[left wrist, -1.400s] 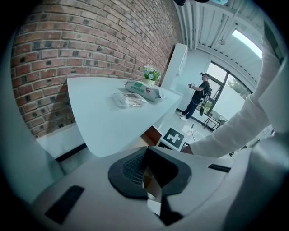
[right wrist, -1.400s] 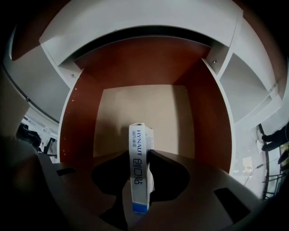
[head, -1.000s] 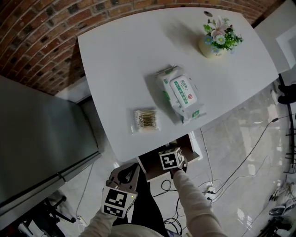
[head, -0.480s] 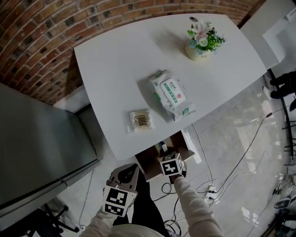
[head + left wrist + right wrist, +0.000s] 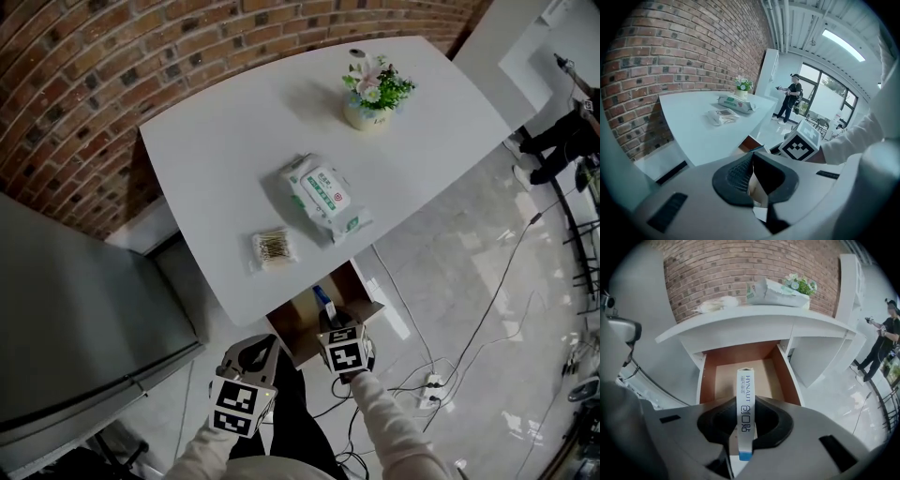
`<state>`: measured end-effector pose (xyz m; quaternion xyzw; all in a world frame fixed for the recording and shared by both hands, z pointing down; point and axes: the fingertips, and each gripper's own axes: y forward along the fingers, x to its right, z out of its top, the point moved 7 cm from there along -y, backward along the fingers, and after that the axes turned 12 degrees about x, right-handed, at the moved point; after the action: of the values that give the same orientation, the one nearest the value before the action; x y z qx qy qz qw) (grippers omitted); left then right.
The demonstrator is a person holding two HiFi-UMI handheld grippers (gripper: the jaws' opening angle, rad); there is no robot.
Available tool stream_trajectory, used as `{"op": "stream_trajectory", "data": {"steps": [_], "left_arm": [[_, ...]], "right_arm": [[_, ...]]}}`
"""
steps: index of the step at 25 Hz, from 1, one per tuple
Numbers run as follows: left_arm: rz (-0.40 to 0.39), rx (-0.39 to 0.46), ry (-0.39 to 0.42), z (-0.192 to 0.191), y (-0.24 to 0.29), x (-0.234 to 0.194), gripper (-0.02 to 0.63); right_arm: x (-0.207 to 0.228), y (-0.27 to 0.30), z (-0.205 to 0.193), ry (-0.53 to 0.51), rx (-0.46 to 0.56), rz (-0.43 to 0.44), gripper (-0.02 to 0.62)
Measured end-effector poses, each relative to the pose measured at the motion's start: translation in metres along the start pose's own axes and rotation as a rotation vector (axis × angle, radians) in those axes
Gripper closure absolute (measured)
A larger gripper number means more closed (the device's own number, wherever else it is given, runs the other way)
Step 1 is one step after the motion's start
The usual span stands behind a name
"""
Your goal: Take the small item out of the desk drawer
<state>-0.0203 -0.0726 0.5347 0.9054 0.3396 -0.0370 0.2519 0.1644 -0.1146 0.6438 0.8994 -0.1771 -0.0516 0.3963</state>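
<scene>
Standing pulled out under the near edge of the white tabletop (image 5: 225,131), the desk drawer (image 5: 708,376) is seen with brown side walls and a paler bottom. A slim white box (image 5: 745,399) printed "HYNAUT" is clenched between the jaws of the right tool (image 5: 745,423), and it is held over the open drawer. Whether its far end sits below the drawer's rim cannot be told. The box's long axis is laid along the jaws, so that it points forward toward the back of the drawer and the tabletop beyond. Its narrow printed edge is turned up to the right gripper view, and its blue-banded end is placed nearest that camera, down between the pads.

The left tool (image 5: 752,180) is held low beside the right one, short of the drawer; its jaws are set slightly apart, and nothing is gripped in them.

On the tabletop a clear bag of cotton swabs (image 5: 273,248) is laid nearest the drawer, a pack of wet wipes (image 5: 322,195) just beside it, and a small pot of flowers (image 5: 370,94) well apart at the far edge.
</scene>
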Motion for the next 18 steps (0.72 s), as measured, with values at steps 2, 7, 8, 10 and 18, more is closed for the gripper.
{"op": "stream_trajectory", "data": {"steps": [2, 7, 8, 10, 18], "left_arm": [[-0.009, 0.009, 0.0, 0.003, -0.001, 0.002, 0.588], [-0.03, 0.018, 0.005, 0.006, -0.006, 0.006, 0.588], [-0.033, 0.02, 0.003, 0.007, -0.007, 0.007, 0.588], [-0.038, 0.024, -0.001, 0.008, -0.009, 0.009, 0.588], [-0.058, 0.035, 0.024, 0.013, -0.019, 0.009, 0.588]], "right_arm": [[-0.001, -0.011, 0.003, 0.024, 0.024, -0.017, 0.503], [-0.008, -0.036, 0.01, 0.093, 0.086, -0.042, 0.503], [-0.009, -0.041, 0.011, 0.1, 0.098, -0.046, 0.503], [-0.012, -0.052, 0.013, 0.115, 0.121, -0.054, 0.503], [-0.029, -0.087, 0.027, 0.16, 0.221, -0.077, 0.503]]}}
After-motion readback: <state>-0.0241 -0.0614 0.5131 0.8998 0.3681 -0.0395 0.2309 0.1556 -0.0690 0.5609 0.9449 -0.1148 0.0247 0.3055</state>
